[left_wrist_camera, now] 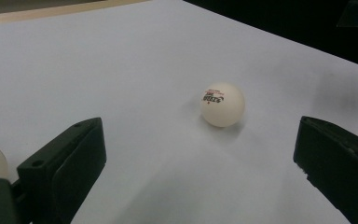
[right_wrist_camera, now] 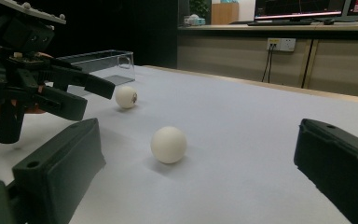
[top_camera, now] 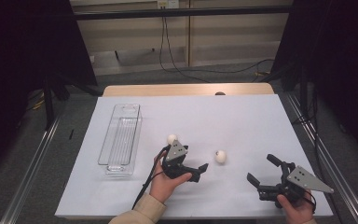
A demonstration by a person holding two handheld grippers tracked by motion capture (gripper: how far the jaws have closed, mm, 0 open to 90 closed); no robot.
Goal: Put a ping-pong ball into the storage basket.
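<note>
Ball in play: white ping-pong ball [top_camera: 220, 156] resting on the white worktop [top_camera: 242, 116], red and black print facing the left gripper view [left_wrist_camera: 222, 104].
Bearing from left hand-held gripper [top_camera: 200, 170]: ahead and slightly to its right, just beyond the tips; in its own view, sitting between the two black jaws but right of centre and farther out.
Bearing from right hand-held gripper [top_camera: 261, 171]: ahead and to its left, across a stretch of bare sheet; seen in the right gripper view [right_wrist_camera: 168, 144] between the jaws, left of centre.
Nearer hand: the left, by judgement.
Left jaws: spread wide, nothing between them.
Right jaws: spread wide, nothing held.
Second ball [top_camera: 172, 139]: behind the left hand-held gripper's grey plate, toward the clear tray [top_camera: 120, 140]; out of the line of reach.
Axis: none to speak of, being round; any approach angle serves, though likely to roll if nudged by one jaw first.
Likely need: short forward push with a slight rightward shift to centre the ball before closing.
</note>
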